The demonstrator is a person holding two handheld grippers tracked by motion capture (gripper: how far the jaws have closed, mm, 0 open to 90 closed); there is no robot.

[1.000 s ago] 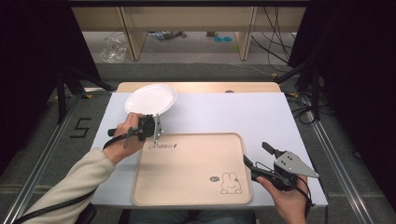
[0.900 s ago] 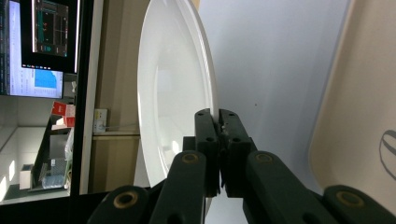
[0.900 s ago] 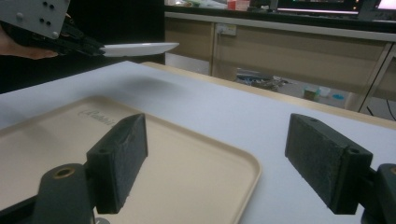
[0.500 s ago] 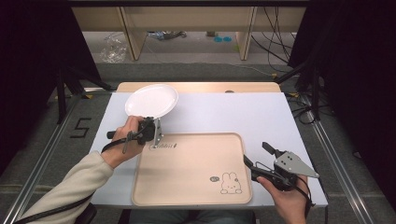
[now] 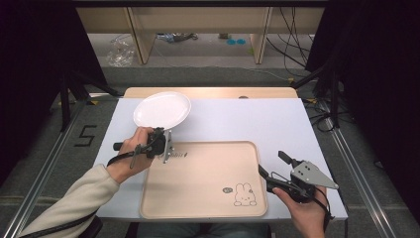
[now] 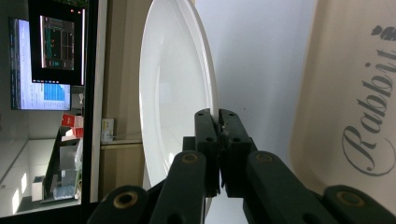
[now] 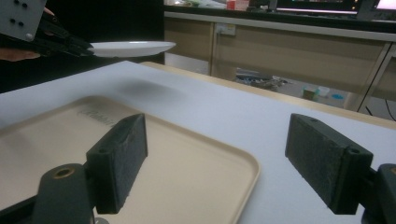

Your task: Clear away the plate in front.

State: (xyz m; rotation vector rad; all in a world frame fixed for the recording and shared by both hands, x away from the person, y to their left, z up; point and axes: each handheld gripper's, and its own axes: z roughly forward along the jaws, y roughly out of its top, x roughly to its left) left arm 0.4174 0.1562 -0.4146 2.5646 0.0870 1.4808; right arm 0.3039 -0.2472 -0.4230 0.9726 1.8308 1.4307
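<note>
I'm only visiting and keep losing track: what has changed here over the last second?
Very little. The left gripper, clamped on the rim of the white plate, has shifted slightly toward the person, and the plate came with it, held above the white table, as the right gripper view shows. Nothing was picked up or let go. The right gripper stays open beside the beige tray, which hasn't moved.

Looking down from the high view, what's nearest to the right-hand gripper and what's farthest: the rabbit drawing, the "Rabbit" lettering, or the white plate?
From the right gripper:
1. Rabbit drawing, tray's near right corner.
2. Lettering, tray's far left corner.
3. White plate, far left, held by the left gripper.
</note>
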